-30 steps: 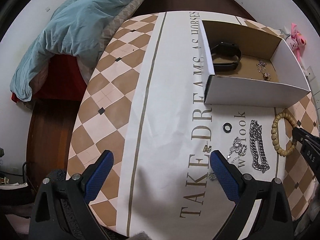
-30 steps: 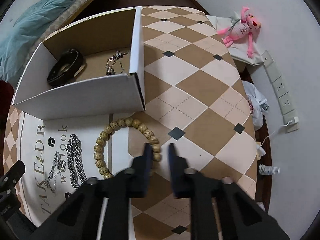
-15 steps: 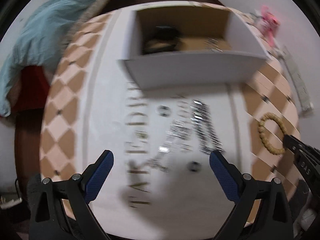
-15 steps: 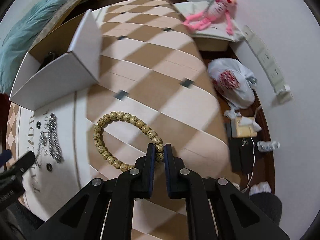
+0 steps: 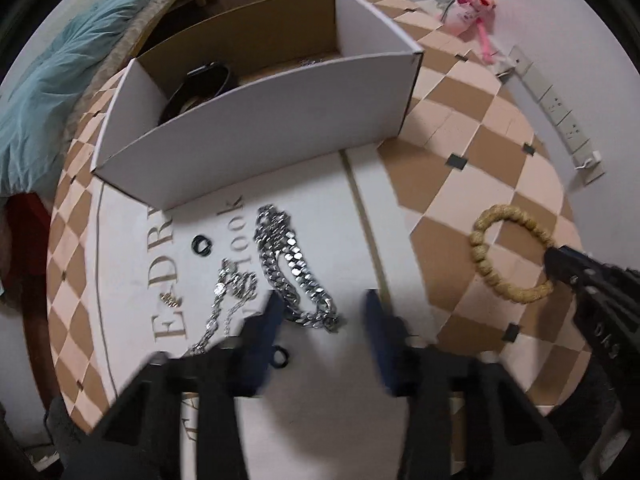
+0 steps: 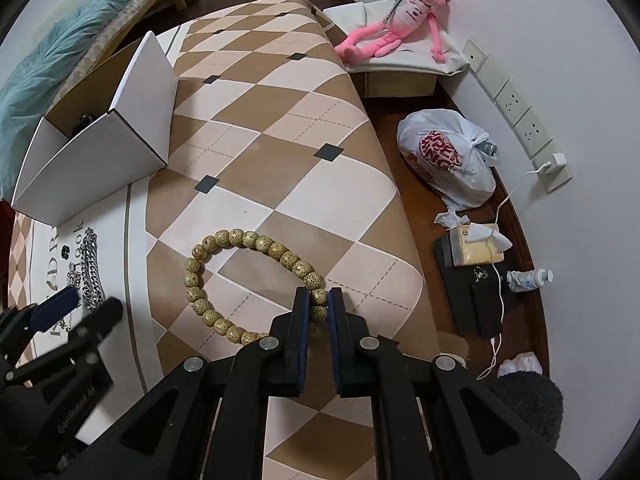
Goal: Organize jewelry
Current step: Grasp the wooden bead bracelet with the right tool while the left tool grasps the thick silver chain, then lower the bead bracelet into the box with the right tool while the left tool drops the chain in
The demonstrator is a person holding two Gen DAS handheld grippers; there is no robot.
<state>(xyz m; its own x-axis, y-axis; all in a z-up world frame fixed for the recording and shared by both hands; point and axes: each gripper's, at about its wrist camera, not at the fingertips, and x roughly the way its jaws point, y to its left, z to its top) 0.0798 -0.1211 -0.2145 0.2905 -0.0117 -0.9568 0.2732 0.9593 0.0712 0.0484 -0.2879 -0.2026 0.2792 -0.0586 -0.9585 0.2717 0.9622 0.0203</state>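
Observation:
My right gripper [image 6: 319,304] is shut on the tan bead bracelet [image 6: 240,280], which lies on the checked cloth; it also shows in the left wrist view [image 5: 508,254]. My left gripper [image 5: 320,320] is partly open and empty, its blue pads either side of the near end of a thick silver chain [image 5: 288,268]. A thin silver necklace [image 5: 230,296], two black rings [image 5: 201,245] [image 5: 280,357] and a small gold piece [image 5: 171,301] lie beside the chain. The white cardboard box [image 5: 256,128] behind holds a black band [image 5: 200,84].
The table edge drops off to the right, with a plastic bag [image 6: 448,156], a tissue pack [image 6: 476,246] and cables on the floor. A pink plush toy [image 6: 400,20] lies on a low stand. A bed with a teal blanket [image 5: 52,60] is at far left.
My left gripper swung right from the bare cloth to the silver chain and its jaws narrowed. My right gripper closed on the bead bracelet and drew it away from the box.

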